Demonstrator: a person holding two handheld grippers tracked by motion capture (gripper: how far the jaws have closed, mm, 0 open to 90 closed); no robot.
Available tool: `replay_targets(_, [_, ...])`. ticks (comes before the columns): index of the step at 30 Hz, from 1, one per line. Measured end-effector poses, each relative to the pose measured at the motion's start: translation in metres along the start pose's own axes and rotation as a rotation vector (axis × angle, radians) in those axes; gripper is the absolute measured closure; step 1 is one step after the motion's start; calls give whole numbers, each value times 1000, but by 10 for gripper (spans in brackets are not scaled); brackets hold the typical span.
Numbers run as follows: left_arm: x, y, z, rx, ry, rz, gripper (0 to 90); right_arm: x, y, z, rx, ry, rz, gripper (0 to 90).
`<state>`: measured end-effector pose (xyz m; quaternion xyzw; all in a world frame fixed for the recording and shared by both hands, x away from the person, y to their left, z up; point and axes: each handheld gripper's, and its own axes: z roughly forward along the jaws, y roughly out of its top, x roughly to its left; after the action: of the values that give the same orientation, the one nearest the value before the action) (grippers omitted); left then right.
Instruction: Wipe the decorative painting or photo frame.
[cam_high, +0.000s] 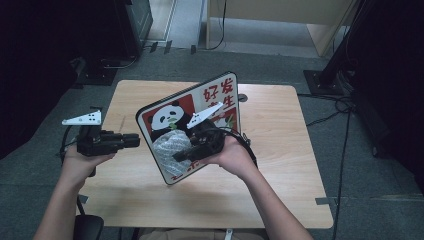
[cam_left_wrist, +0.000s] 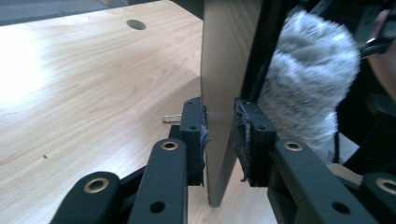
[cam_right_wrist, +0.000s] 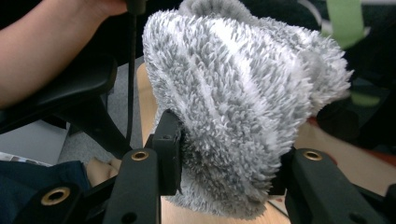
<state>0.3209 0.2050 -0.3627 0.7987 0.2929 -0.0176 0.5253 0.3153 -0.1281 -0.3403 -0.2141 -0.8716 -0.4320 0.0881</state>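
Note:
A flat board (cam_high: 215, 95) with a panda picture and red characters stands tilted on edge over the wooden table (cam_high: 280, 150). My left gripper (cam_high: 136, 140) comes in from the left. In the left gripper view its pads (cam_left_wrist: 194, 126) sit against both faces of the board's thin edge (cam_left_wrist: 224, 56). My right gripper (cam_high: 184, 153) is shut on a fluffy grey cloth (cam_high: 167, 145) that lies against the board's picture side. The cloth (cam_right_wrist: 243, 93) bulges between the jaws of the right gripper (cam_right_wrist: 224, 140). It shows behind the board as a grey tuft (cam_left_wrist: 308, 70).
A round cable hole (cam_high: 242, 98) sits in the table behind the board. A small metal piece (cam_left_wrist: 172, 118) lies on the tabletop near the left jaw. Black stands (cam_high: 325, 75) and cables are on the floor to the right, with dark equipment at the back left.

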Motion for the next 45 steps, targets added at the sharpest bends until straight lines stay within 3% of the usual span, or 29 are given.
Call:
replay_targets(8, [4, 2, 8, -2, 24, 7, 778, 6, 19, -5, -19, 6, -28, 600])
replay_targets(30, [1, 9, 23, 3, -11, 25, 790, 30, 87, -28, -93, -20, -105, 597])
replay_targets(45, [1, 9, 23, 4, -15, 24, 790, 23, 86, -20, -79, -8, -99, 597])
